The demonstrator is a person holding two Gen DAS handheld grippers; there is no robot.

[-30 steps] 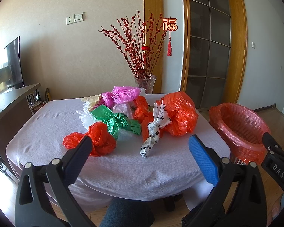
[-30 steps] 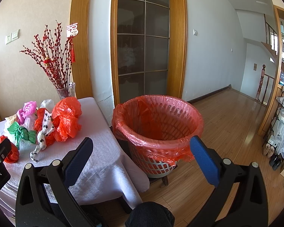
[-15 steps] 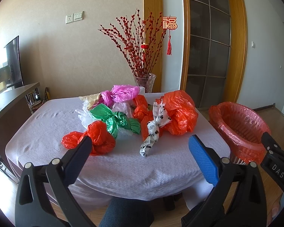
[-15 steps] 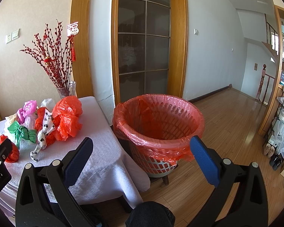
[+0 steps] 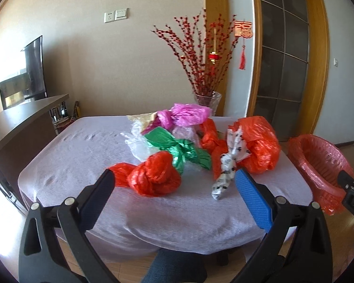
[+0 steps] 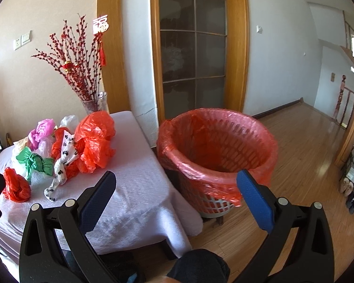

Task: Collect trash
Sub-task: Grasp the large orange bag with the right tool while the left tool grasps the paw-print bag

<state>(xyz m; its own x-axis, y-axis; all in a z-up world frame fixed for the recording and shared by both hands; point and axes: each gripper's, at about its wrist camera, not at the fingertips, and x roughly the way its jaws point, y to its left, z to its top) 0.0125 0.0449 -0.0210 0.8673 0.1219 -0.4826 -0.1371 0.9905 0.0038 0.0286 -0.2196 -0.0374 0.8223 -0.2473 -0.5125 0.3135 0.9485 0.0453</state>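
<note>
Both tongs, left (image 5: 174,184) and right (image 6: 177,184), gape released; knotted bags (image 5: 155,176) sit mid-table (image 5: 82,155), bin (image 6: 214,155) beside its right edge.

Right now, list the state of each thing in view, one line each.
left gripper: open, empty
right gripper: open, empty
small red bag: knotted, on table
green bag: knotted
spotted bag: twisted
big red bag: bunched
basket: lined, looks empty
door: shut
</note>
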